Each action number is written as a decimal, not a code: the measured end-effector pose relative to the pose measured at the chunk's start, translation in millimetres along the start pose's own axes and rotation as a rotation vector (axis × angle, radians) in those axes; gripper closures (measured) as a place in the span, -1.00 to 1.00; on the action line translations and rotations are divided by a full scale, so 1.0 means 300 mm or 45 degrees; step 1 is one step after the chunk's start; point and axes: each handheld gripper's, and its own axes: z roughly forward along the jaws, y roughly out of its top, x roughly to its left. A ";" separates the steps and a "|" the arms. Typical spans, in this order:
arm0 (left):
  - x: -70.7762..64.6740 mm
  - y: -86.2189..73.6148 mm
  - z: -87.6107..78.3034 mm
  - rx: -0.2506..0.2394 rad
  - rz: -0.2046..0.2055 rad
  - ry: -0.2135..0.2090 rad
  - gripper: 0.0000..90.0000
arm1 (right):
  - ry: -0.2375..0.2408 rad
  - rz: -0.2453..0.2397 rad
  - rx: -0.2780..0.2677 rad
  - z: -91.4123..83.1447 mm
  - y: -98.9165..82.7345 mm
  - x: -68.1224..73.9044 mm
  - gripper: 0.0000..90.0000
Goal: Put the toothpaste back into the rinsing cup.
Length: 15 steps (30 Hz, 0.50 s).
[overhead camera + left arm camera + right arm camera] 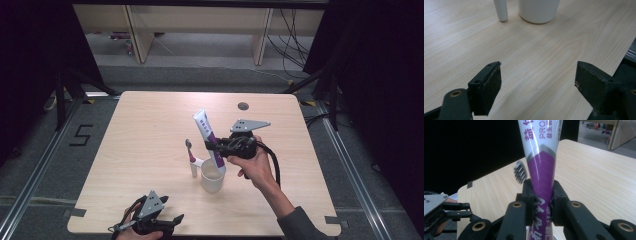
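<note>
My right gripper (214,146) is shut on a white and purple toothpaste tube (208,136), which leans left with its lower end over a white cup (212,176). In the right gripper view the jaws pinch the toothpaste tube (543,170) at its purple part. A toothbrush (190,156) stands tilted just left of the cup, bristle head up; its toothbrush head (520,172) shows behind the tube. My left gripper (170,221) is open at the table's near edge, with nothing between its fingers. The left gripper view shows the cup (539,10) and the toothbrush handle (501,10) ahead.
The light wood table (150,125) has a small round grommet hole (243,106) near its far edge. Beyond the table lie a grey floor, cables and wooden furniture legs. Dark curtains flank both sides.
</note>
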 end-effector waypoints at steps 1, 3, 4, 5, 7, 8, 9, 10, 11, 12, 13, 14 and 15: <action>0.005 0.001 -0.006 0.027 0.032 0.008 -0.53 | -0.002 -0.005 0.006 0.004 -0.004 -0.001 0.72; 0.002 0.000 -0.002 0.005 0.008 0.001 -0.53 | 0.010 -0.010 0.003 0.013 -0.010 -0.001 0.72; 0.001 0.000 0.000 0.002 -0.001 -0.002 -0.53 | 0.027 -0.001 0.008 0.019 -0.013 0.004 0.72; 0.001 -0.001 0.002 -0.002 -0.004 -0.003 -0.53 | 0.026 -0.005 0.010 0.024 -0.016 0.007 0.72; 0.004 0.001 -0.005 0.028 0.032 0.005 -0.53 | 0.020 -0.018 0.014 0.032 -0.022 0.010 0.72; 0.000 0.001 -0.004 0.020 0.015 -0.005 -0.53 | 0.010 -0.005 0.024 0.035 -0.027 0.013 0.72; 0.004 0.002 -0.004 0.015 0.030 0.002 -0.53 | 0.031 -0.015 0.025 0.041 -0.032 0.009 0.72; 0.005 0.002 -0.002 0.011 0.024 0.006 -0.53 | 0.032 0.003 0.031 0.044 -0.038 0.011 0.72; -0.001 0.000 0.000 -0.002 -0.002 -0.004 -0.53 | 0.032 -0.033 0.028 0.050 -0.045 0.004 0.72; 0.001 0.000 -0.004 0.020 0.016 -0.003 -0.53 | 0.035 -0.011 0.033 0.054 -0.051 0.008 0.72; 0.001 0.000 -0.004 0.020 0.016 -0.005 -0.53 | 0.045 -0.029 0.041 0.059 -0.058 0.002 0.72; 0.004 0.001 -0.005 0.026 0.028 0.004 -0.53 | 0.033 -0.006 0.056 0.058 -0.063 0.006 0.72; 0.006 0.003 -0.003 0.015 0.037 0.004 -0.53 | 0.037 -0.026 0.055 0.064 -0.068 0.001 0.72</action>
